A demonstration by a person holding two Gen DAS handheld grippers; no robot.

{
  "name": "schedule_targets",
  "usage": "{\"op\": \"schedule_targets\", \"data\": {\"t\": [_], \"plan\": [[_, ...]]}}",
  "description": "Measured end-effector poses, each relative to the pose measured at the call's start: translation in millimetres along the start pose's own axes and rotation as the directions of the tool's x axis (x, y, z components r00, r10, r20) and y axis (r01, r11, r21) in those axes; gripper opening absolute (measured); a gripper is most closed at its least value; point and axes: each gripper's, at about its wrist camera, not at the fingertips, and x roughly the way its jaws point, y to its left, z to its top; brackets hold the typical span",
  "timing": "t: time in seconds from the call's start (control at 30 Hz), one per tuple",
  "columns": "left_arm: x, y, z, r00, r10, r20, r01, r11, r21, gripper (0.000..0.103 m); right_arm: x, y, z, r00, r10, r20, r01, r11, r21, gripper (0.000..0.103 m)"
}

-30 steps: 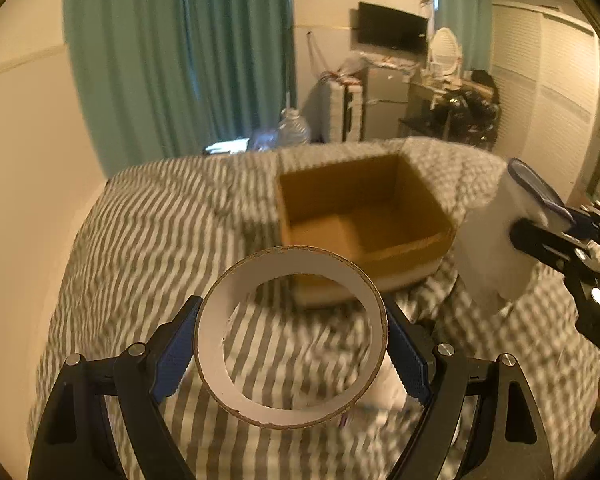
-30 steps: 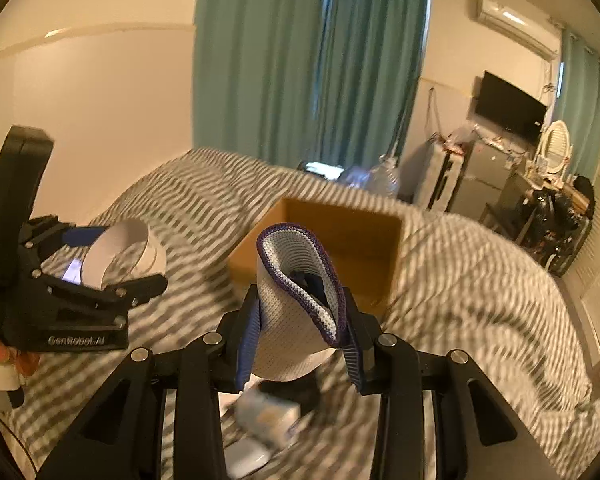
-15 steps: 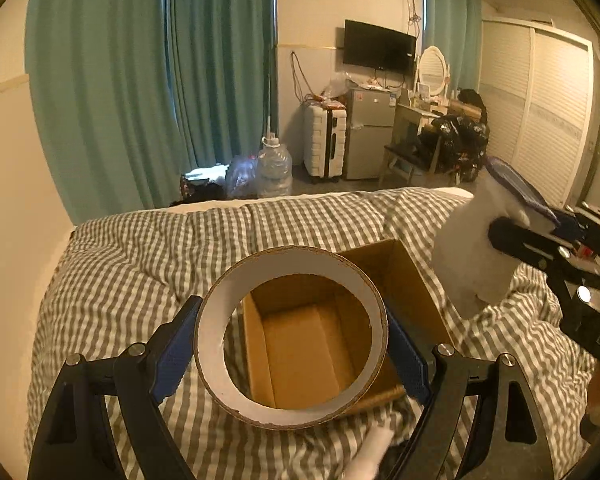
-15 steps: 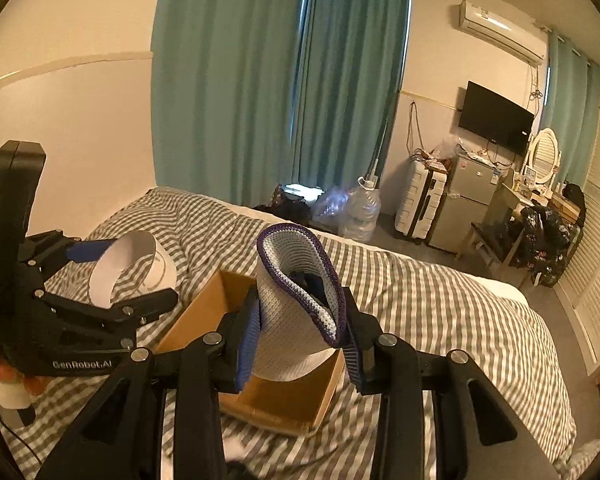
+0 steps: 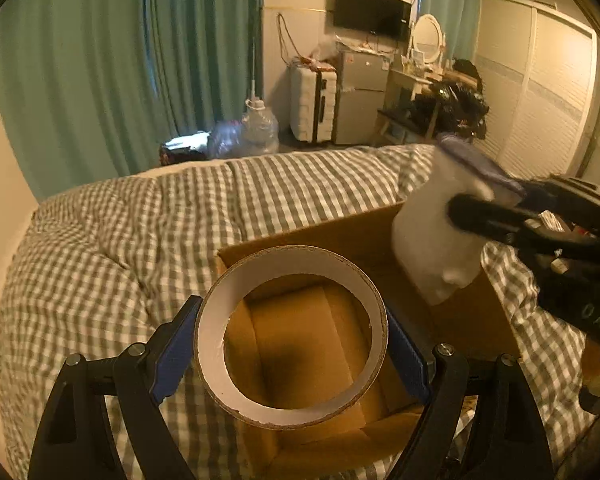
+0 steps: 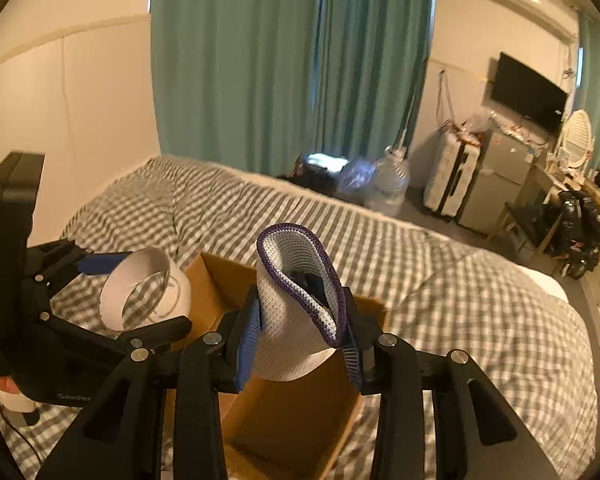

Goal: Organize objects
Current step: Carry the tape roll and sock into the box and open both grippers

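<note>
Checked bedspread (image 5: pixel 132 232) underneath, teal curtains (image 6: pixel 292 60) at 12 o'clock, water jug (image 5: pixel 259 126) on the floor beyond. Open cardboard box (image 5: pixel 300 344) directly below both tools, nothing between. Left gripper (image 5: pixel 291 338) clenched on a white tape roll (image 5: pixel 220 320), blue pads pressing its outer wall at 9 and 3 o'clock; bore facing the camera, axis along the fingers. Right gripper (image 6: pixel 298 340) clamped on a mesh cloth sleeve (image 6: pixel 292 304), purple-edged mouth up toward 12 o'clock, long axis roughly upright, above the box at 3 o'clock of the roll.
</note>
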Motion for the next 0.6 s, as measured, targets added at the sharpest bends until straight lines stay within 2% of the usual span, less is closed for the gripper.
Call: {"op": "schedule_targets", "data": {"t": [0.13, 0.23, 0.33, 0.37, 0.4, 0.47, 0.6], "plan": [[16.4, -4.9, -4.1, 0.999, -0.03, -0.014, 0.03, 0.999, 0.028, 0.087, 23.2, -3.1, -11.9, 0.999, 0.013, -0.032, -0.013, 1.0, 0.003, 0.036], [28.3, -11.1, -11.2, 0.999, -0.014, -0.035, 0.017, 0.997, 0.072, 0.087, 32.8, -4.7, -19.8, 0.998, 0.006, -0.056, -0.006, 1.0, 0.006, 0.038], [34.2, -18.1, -15.2, 0.998, 0.0, -0.064, 0.006, 0.995, 0.096, 0.089, 26.7, -2.1, -26.9, 0.999, 0.0, -0.04, 0.0, 1.0, 0.019, 0.041], [33.7, -20.4, -17.5, 0.998, 0.003, -0.07, 0.004, 0.995, 0.099, 0.09, 20.2, -2.3, -28.1, 1.0, 0.004, -0.019, -0.004, 1.0, 0.028, 0.046], [32.9, -22.3, -18.0, 0.997, 0.004, -0.078, 0.004, 0.995, 0.103, 0.092, 15.9, -4.6, -27.3, 1.0, 0.005, -0.004, -0.005, 0.999, 0.037, 0.056], [27.9, -25.5, -19.9, 0.996, 0.01, -0.083, -0.001, 0.995, 0.102, 0.097, 4.8, -7.2, -24.7, 1.0, -0.002, 0.02, 0.001, 0.998, 0.055, 0.067], [3.2, -30.0, -20.3, 0.998, 0.012, -0.066, -0.006, 0.995, 0.096, 0.098, -22.8, -9.5, -13.2, 0.999, -0.021, 0.05, 0.017, 0.997, 0.074, 0.068]]}}
